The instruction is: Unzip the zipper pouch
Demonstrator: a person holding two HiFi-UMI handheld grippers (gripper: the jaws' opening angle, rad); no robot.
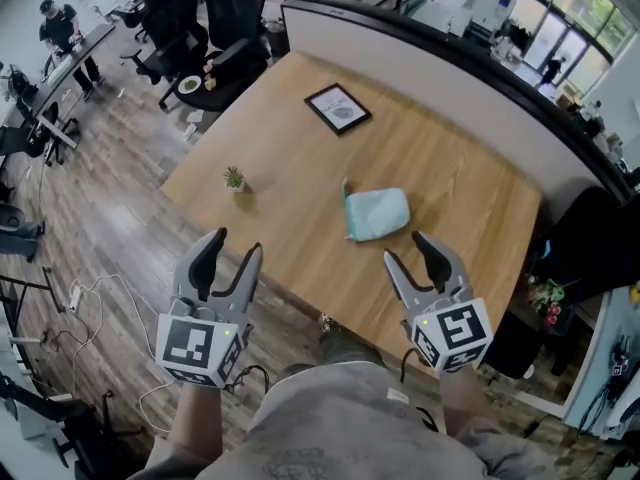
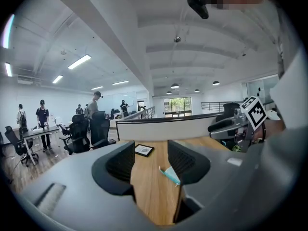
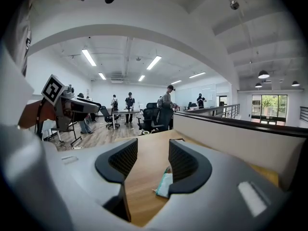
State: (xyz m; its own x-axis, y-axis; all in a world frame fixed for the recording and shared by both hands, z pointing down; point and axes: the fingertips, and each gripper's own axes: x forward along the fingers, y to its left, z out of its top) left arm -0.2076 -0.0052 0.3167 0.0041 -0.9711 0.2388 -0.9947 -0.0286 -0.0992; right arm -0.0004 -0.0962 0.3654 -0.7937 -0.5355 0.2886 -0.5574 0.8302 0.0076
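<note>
A pale teal zipper pouch (image 1: 376,213) lies flat near the middle of the wooden table (image 1: 460,178). It shows partly behind the right jaw in the left gripper view (image 2: 169,174) and in the right gripper view (image 3: 164,185). My left gripper (image 1: 232,254) hangs open off the table's near-left edge, above the floor. My right gripper (image 1: 412,247) is open too, over the near edge just right of the pouch. Neither one touches the pouch, and both have nothing between their jaws (image 2: 150,162) (image 3: 153,163).
A framed picture (image 1: 338,107) lies at the far side of the table and a small potted plant (image 1: 235,179) stands near its left corner. A low partition wall (image 1: 450,63) runs behind. Office chairs (image 1: 200,28) and desks stand to the left, cables (image 1: 90,298) lie on the floor.
</note>
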